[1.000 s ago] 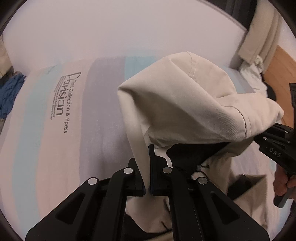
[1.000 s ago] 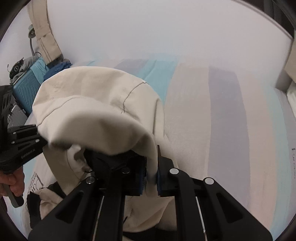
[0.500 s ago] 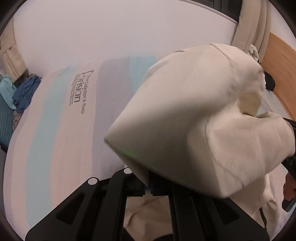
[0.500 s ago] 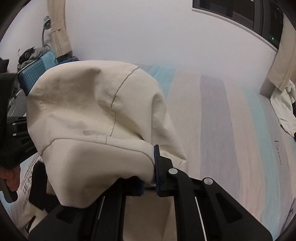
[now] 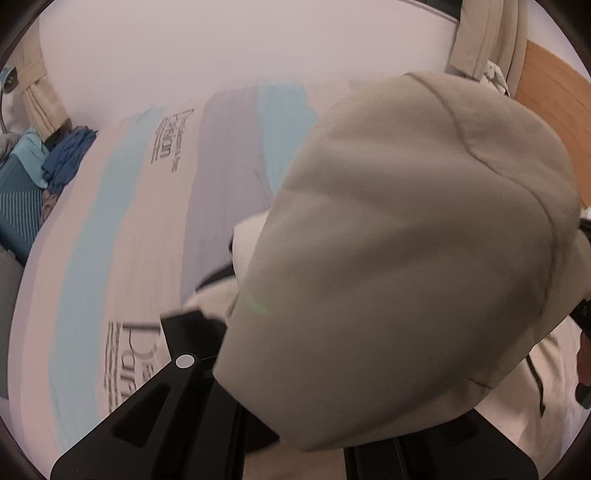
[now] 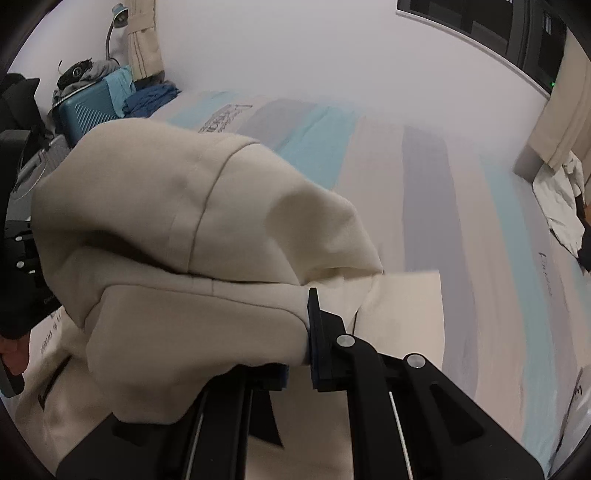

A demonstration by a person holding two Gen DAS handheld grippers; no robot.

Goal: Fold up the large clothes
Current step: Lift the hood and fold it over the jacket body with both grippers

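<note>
Billowing over the striped bed [image 6: 424,192], the cream hoodie [image 6: 177,229] looks soft, bulky and floppy; left gripper [image 5: 236,369] and right gripper [image 6: 299,354] both clamp its hem, sensibly at opposite corners.

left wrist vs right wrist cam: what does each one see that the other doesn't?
Left wrist only: the wooden headboard at upper right and the large "Parisian" print on the sheet near the gripper.

Right wrist only: a dark window, a gooseneck lamp, crumpled white clothes at the bed's right edge, and the flat lower part of the garment.

Both: the cream hoodie bunched over the gripper, the striped bedsheet, the teal suitcase and the blue clothing beside it.
</note>
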